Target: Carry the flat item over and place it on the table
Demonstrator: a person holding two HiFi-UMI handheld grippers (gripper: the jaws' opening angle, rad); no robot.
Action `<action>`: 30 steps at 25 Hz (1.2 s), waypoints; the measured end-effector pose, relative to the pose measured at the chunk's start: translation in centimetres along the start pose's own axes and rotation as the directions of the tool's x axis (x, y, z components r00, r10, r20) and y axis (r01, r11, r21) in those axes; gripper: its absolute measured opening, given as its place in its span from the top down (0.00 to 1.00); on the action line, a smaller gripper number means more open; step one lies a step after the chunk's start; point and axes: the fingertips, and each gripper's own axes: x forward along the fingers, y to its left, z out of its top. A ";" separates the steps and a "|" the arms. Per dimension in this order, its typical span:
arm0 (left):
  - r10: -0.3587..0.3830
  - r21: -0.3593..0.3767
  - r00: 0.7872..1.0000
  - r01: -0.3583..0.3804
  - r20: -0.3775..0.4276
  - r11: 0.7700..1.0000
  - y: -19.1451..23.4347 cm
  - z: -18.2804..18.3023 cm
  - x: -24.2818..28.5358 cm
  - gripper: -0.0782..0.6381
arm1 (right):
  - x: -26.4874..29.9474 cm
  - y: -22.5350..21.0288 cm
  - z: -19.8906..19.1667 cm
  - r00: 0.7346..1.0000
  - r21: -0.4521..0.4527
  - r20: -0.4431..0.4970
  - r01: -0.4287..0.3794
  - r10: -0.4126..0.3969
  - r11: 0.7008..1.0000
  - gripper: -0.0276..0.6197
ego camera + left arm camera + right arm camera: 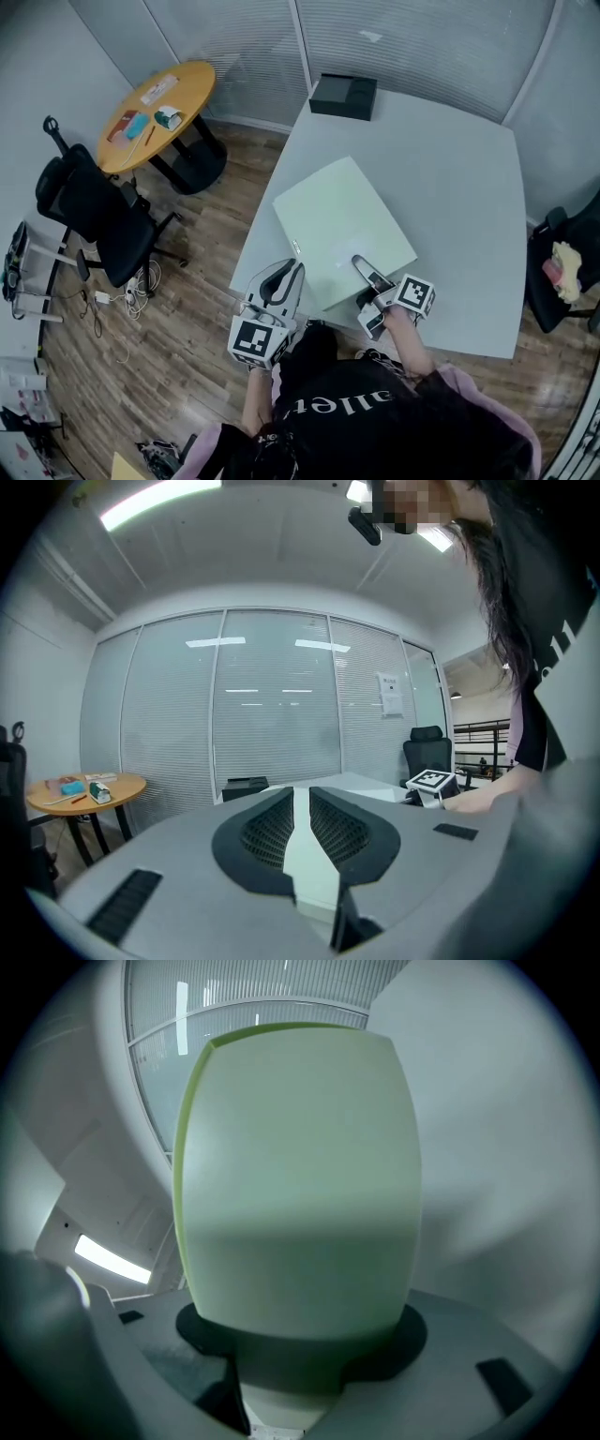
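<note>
A pale green flat board lies over the near left part of the grey table, its near corner at the table's front edge. My right gripper is shut on the board's near edge, with one finger lying on top of it. In the right gripper view the board fills the picture and its bottom sits between the dark pads of the right gripper. My left gripper hangs off the table's front left corner, shut and empty. In the left gripper view the left gripper shows its jaws closed together.
A black box sits at the table's far edge. A round wooden table with small items and a black office chair stand at the left. Another chair is at the right. Blind-covered glass walls close the back.
</note>
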 end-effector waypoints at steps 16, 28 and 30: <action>-0.189 0.037 0.957 0.202 -0.222 0.979 10.7 -10.6 5.8 0.59 | 15.4 -6.2 3.4 0.979 0.157 0.135 0.129 -0.151 0.979 0.52; -0.231 0.045 0.886 0.271 -0.403 0.962 12.6 -19.5 11.1 0.54 | 19.1 -8.3 5.0 0.951 0.255 0.267 0.089 -0.159 0.963 0.52; -0.233 0.037 0.875 0.274 -0.424 0.961 12.6 -20.4 11.9 0.53 | 19.0 -8.7 4.9 0.952 0.249 0.250 0.113 -0.177 0.962 0.50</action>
